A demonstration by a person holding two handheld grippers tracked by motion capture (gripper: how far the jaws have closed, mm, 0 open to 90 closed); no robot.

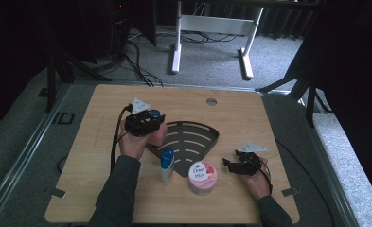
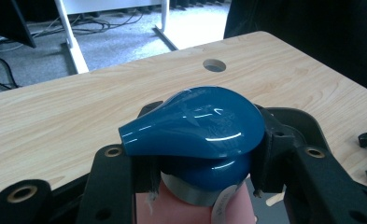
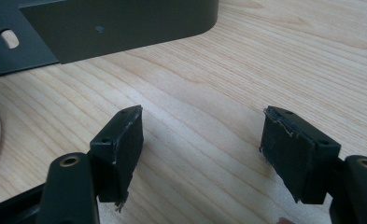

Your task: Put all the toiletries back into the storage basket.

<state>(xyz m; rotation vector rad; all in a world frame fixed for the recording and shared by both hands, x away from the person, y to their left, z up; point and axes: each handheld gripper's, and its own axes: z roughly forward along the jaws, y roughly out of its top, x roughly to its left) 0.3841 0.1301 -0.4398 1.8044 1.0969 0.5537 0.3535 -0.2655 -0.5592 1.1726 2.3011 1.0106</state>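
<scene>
With the left gripper clamped on the pink bottle just under its blue cap, bottle stands upright over the rack's left edge. Right gripper, jaws wide apart & empty, sits on the table right of the rack, farther off, so left is placed to set it down.

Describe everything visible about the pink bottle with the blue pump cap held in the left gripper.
The pink bottle has a pale pink body, a silvery collar and a glossy dark blue pump cap whose spout points left in the left gripper view. It looks like plastic. A white label edge shows below the collar. The left gripper clamps it at the neck, one jaw on each side. In the high view it stands roughly upright at the left edge of the dark slotted tray, above the wooden table.
</scene>
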